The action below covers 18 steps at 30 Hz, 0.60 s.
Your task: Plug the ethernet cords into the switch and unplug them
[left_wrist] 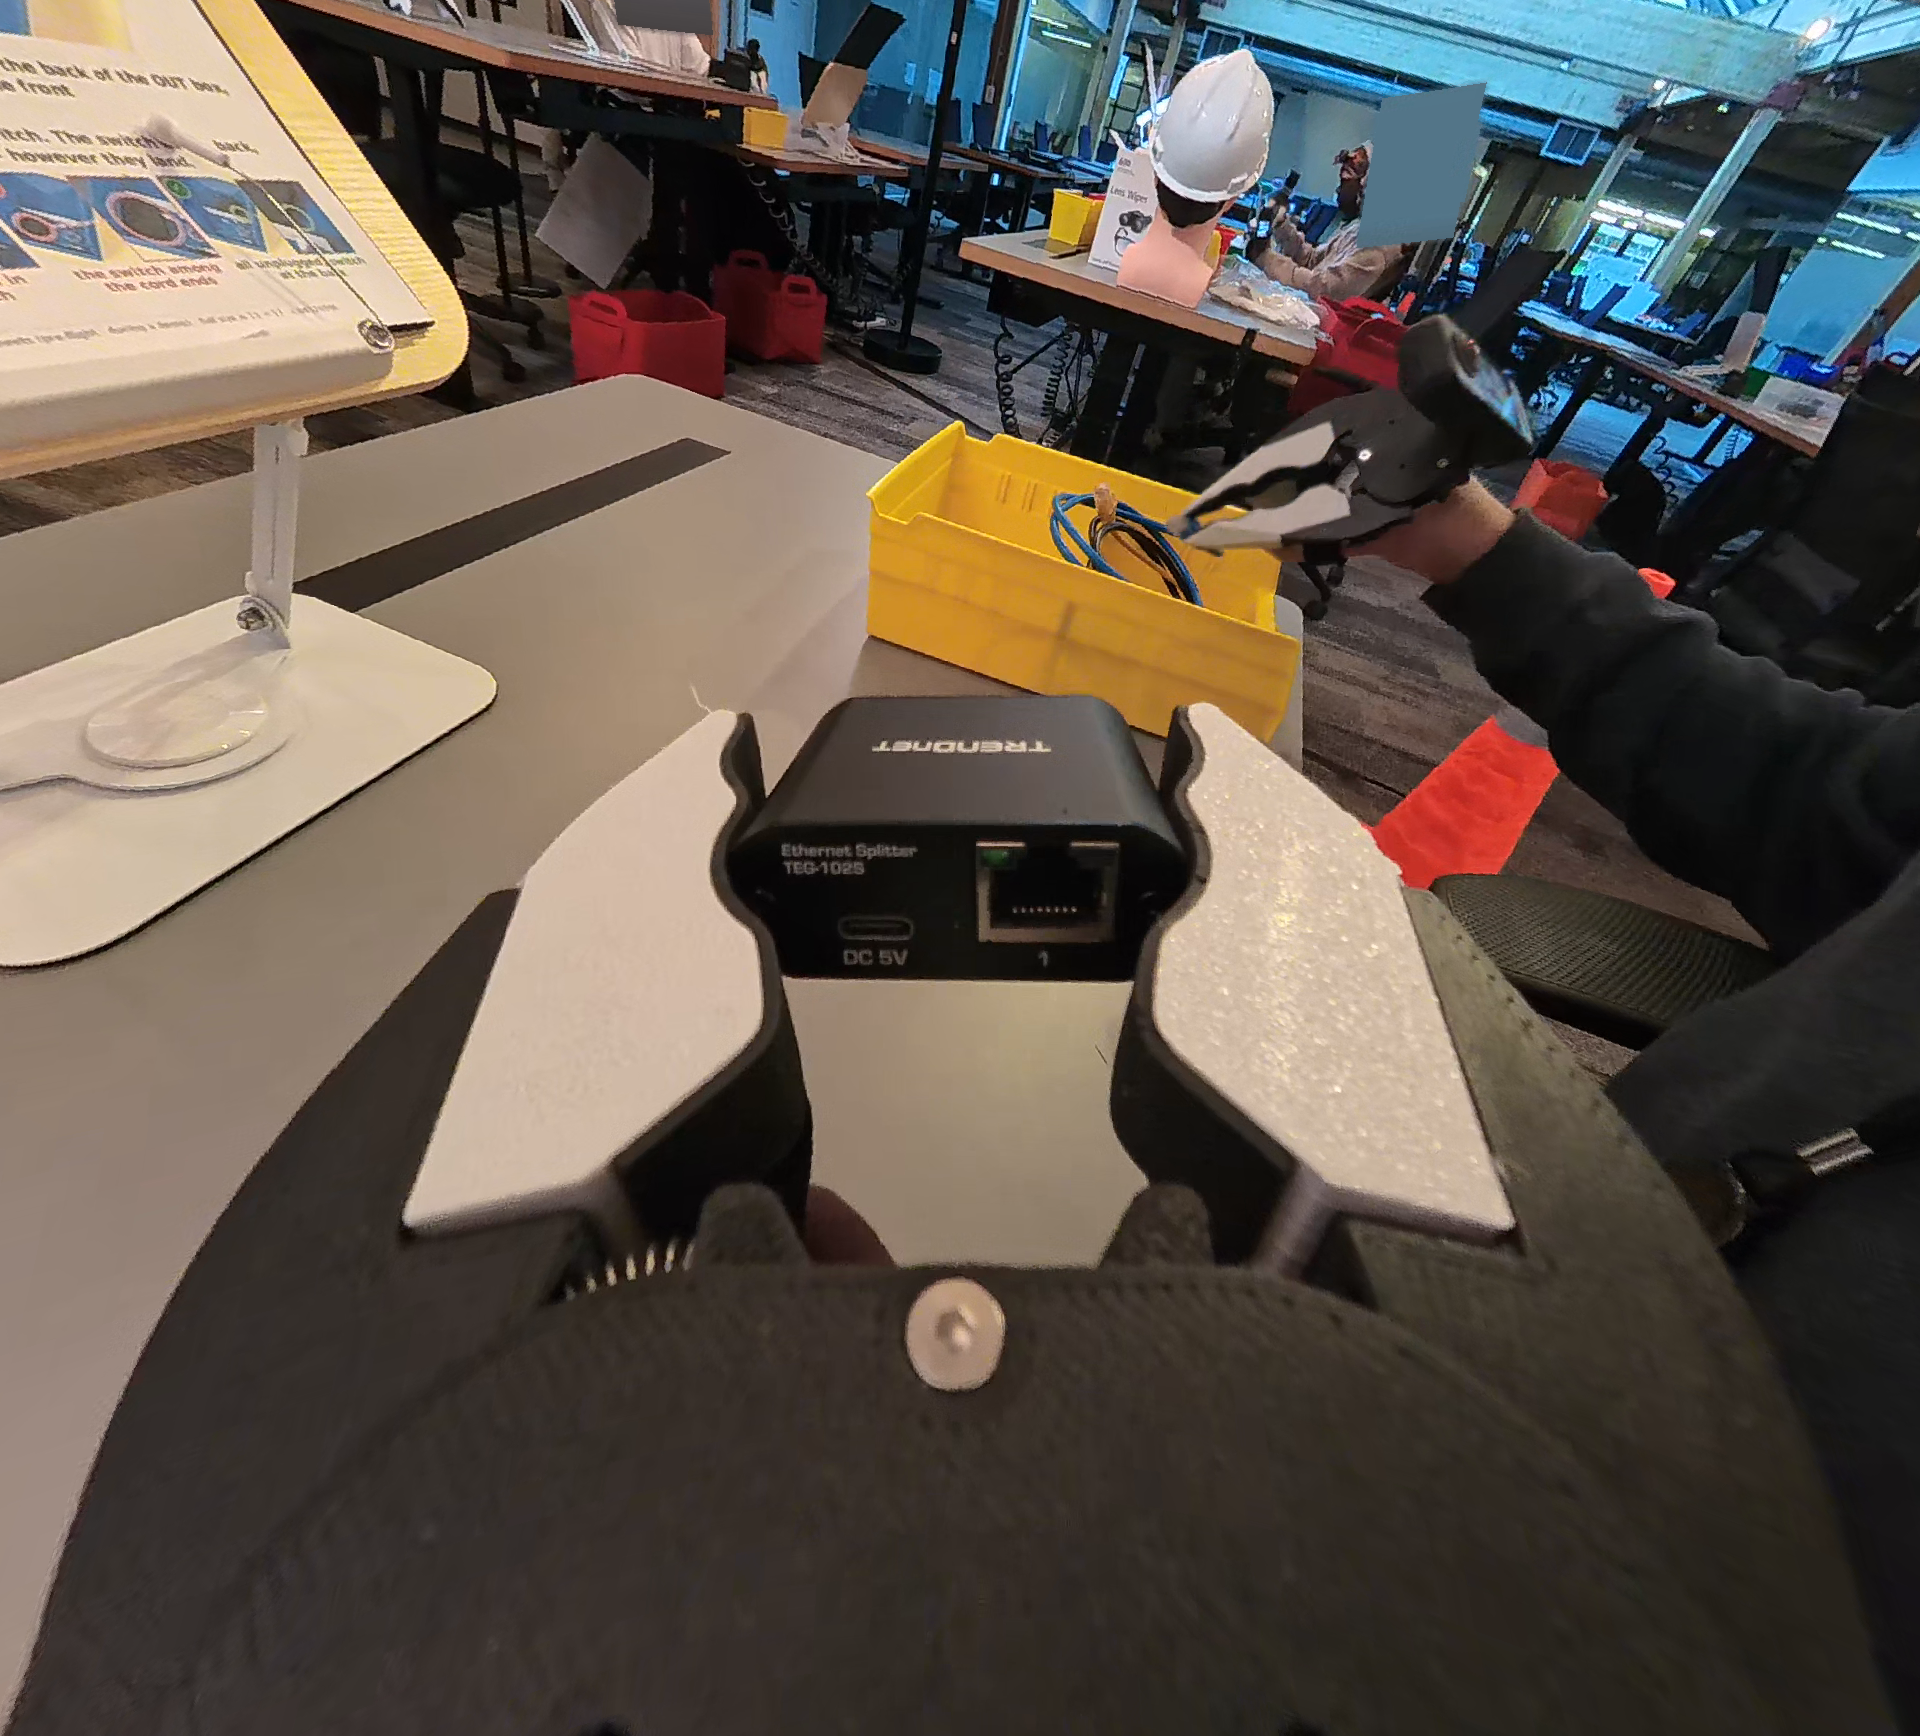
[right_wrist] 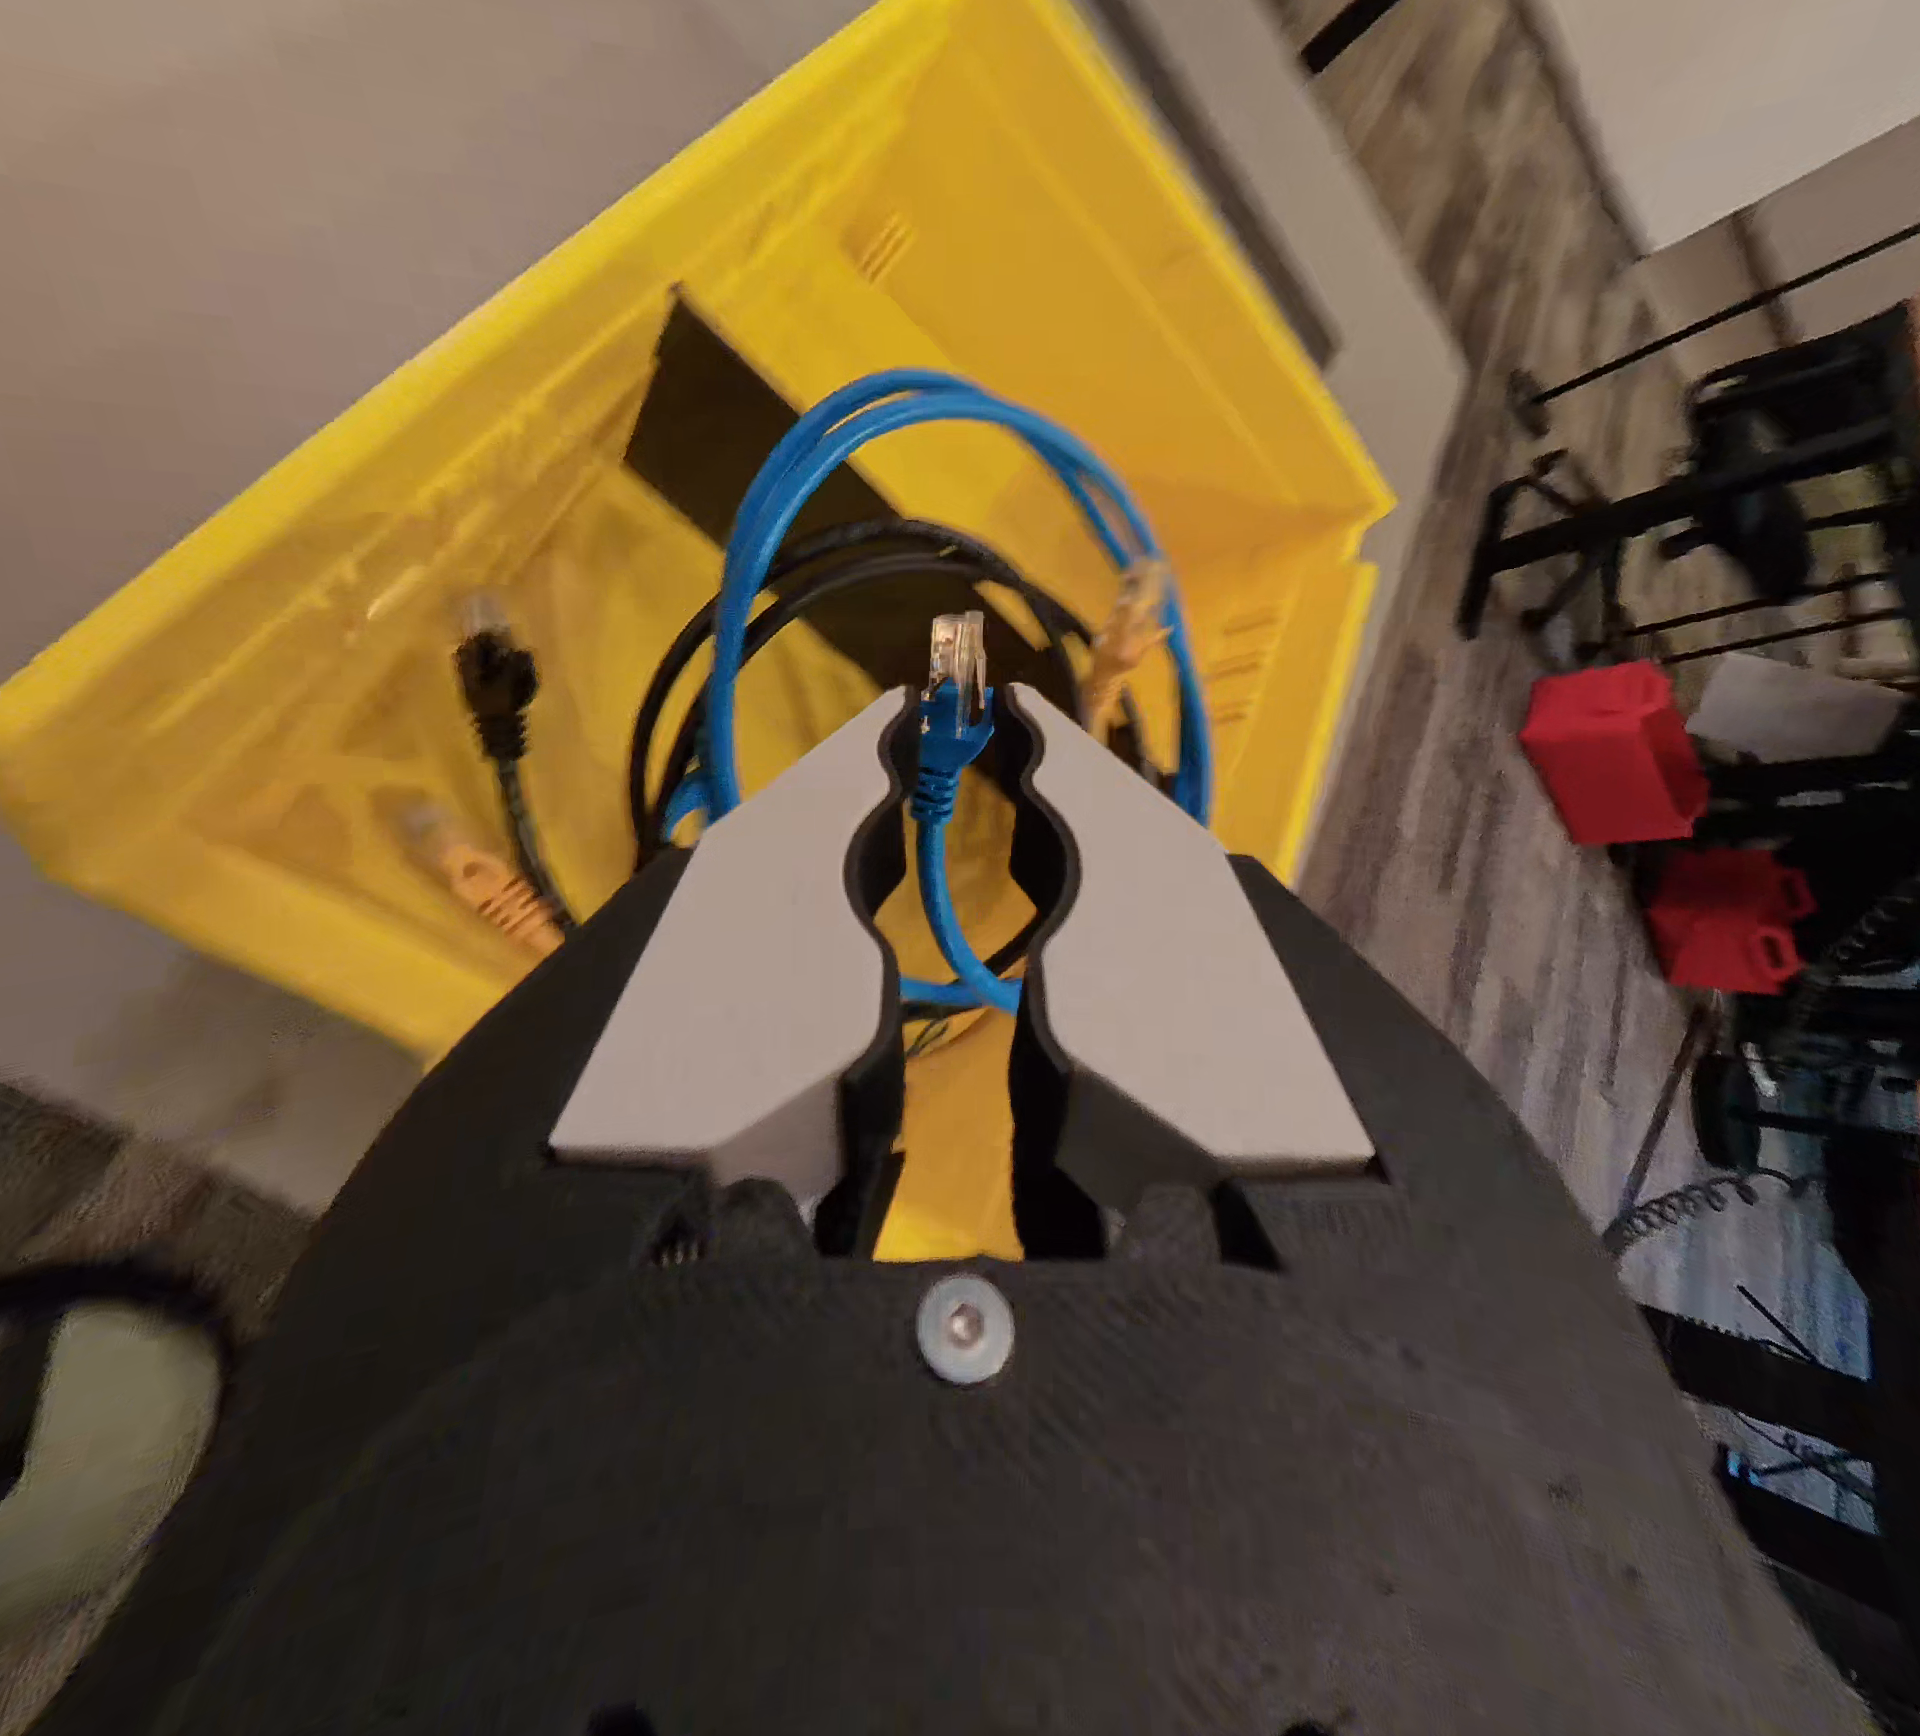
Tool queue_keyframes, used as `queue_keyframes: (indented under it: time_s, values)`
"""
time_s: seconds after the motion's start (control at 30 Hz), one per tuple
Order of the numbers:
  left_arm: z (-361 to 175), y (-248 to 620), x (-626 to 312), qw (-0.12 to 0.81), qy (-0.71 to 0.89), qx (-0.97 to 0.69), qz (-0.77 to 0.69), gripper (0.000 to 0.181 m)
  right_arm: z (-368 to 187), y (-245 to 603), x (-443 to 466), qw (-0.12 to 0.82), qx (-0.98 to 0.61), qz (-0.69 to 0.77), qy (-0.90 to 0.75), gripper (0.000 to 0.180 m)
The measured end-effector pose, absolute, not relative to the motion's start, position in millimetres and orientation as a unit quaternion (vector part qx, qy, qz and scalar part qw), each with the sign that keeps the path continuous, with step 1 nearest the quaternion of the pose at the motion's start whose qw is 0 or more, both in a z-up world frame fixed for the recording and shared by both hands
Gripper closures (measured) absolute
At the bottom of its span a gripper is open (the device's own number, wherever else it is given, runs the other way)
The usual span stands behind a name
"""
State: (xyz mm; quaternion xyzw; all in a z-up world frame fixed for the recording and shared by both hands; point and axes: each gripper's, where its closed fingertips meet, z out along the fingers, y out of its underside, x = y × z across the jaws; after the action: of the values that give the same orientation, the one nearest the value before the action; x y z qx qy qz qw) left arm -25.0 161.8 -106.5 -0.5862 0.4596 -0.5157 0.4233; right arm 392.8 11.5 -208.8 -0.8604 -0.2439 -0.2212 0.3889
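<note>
Where the left wrist view looked along its own fingers, the left gripper (left_wrist: 961, 839) was clamped on the sides of the black ethernet switch (left_wrist: 954, 839), its two pale, grainy finger plates pressed to the box's rounded flanks. The switch was a small matte box with softened corners, held over the grey tabletop (left_wrist: 644, 564) with its port face turned back toward the camera, presumably so that the empty square socket (left_wrist: 1047, 891) stayed reachable for a plug. Beyond it, at the tabletop's far right edge, sat the yellow plastic bin (left_wrist: 1039, 606), ribbed and glossy, with coiled cords inside. Above the bin the right gripper (left_wrist: 1195, 531) hung in a sleeved hand. At the left edge stood a white document stand (left_wrist: 239, 699).

In the right wrist view, somewhat blurred, the right gripper (right_wrist: 958, 710) was closed on the blue ethernet cord (right_wrist: 951, 751) just behind its clear plug, which poked out past the fingertips, a hold that would suit steering it into the socket. The cord's thin round jacket looped above the bin (right_wrist: 1039, 159), where a black cord (right_wrist: 499, 689) and an orange cord (right_wrist: 499, 897) lay.
</note>
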Motion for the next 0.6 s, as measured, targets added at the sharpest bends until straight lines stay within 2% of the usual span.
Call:
queue_keyframes:
  time_s: [0.17,0.3,0.5,0.6]
  values:
    - [-108,158,-24,0.421,0.469,-0.585,-0.511,0.108,-244,-6,376,0.296,-0.906,-0.152,-0.261,0.162]
    - [-110,157,-24,0.420,0.473,-0.585,-0.508,0.108,-255,-20,373,0.242,-0.925,-0.135,-0.260,0.129]
    - [-115,154,-20,0.414,0.479,-0.586,-0.506,0.108,-221,-30,360,0.262,-0.915,-0.144,-0.273,0.111]
    - [-115,151,-17,0.410,0.478,-0.585,-0.511,0.108,-168,-10,335,0.349,-0.865,-0.197,-0.301,0.120]
